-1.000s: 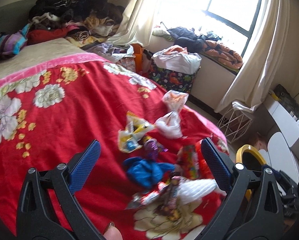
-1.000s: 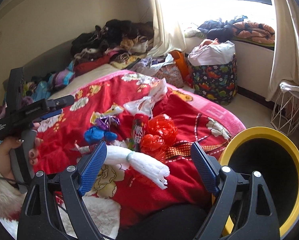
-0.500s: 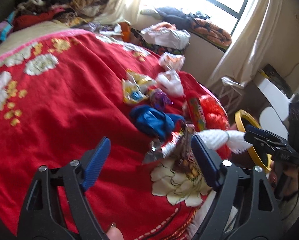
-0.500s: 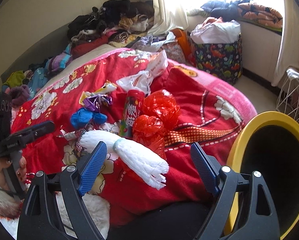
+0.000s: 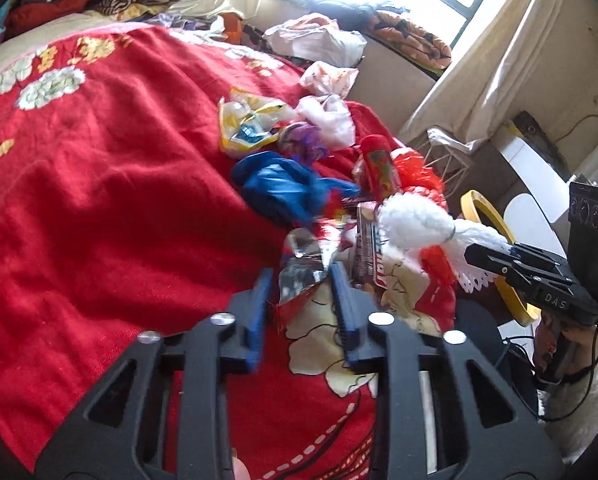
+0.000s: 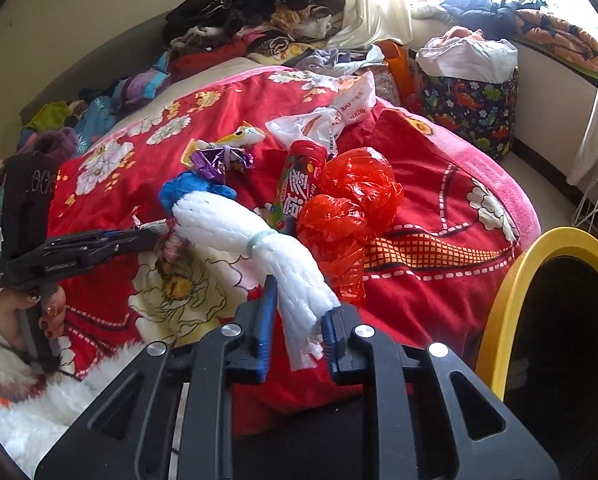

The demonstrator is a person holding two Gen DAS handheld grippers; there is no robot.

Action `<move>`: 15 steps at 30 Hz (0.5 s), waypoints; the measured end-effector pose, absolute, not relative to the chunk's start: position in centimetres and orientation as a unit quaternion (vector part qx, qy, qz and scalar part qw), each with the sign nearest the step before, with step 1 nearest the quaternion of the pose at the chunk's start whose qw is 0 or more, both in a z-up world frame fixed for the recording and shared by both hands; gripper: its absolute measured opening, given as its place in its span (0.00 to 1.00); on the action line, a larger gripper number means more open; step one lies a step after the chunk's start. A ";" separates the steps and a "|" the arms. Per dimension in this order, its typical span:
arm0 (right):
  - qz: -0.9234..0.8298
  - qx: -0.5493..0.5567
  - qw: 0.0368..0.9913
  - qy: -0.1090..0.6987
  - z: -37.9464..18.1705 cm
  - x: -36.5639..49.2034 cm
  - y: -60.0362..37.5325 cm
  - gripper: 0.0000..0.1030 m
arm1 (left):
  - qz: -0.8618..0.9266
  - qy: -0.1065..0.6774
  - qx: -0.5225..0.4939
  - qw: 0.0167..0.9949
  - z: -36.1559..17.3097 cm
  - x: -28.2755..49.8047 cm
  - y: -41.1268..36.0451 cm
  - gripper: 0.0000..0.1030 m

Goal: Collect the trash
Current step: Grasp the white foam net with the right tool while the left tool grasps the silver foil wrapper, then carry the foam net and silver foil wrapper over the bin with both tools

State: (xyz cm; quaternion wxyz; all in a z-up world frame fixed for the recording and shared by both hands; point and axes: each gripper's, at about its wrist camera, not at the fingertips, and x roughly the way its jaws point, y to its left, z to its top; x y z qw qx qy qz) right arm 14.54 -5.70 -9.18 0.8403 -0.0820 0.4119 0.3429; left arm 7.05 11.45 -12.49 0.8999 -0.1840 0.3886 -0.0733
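Your left gripper (image 5: pixel 302 295) is pinching a foil wrapper (image 5: pixel 299 276), your right gripper (image 6: pixel 297 330) is clamped on the white foam net (image 6: pixel 255 248), both low over the red blanket (image 6: pixel 419 208); yellow bin (image 6: pixel 511 288) near right.

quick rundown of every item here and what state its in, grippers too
left gripper: fingers narrowed around the silver wrapper, contact unclear
right gripper: fingers narrowed around the white foam net's tail, contact unclear
silver wrapper: crumpled, lying on the bed
white foam net: banded at the middle, lying on the bed
red plastic bag: knotted, crumpled
candy tube: lying on its side
blue bag: bunched
yellow bin: open beside the bed
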 end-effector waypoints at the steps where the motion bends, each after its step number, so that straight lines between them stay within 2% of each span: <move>1: 0.345 -0.078 0.842 0.408 -8.9 14.3 -6.0 0.19 | -0.074 0.385 -0.181 0.902 -12.2 7.1 11.4 0.14; 6: 0.349 -0.048 0.850 0.391 -7.1 13.7 -7.3 0.18 | -0.084 0.355 -0.177 0.914 -10.0 6.5 11.4 0.11; 15: 0.341 -0.011 0.870 0.355 -4.1 13.3 -9.1 0.18 | -0.096 0.306 -0.172 0.931 -5.6 6.3 10.6 0.10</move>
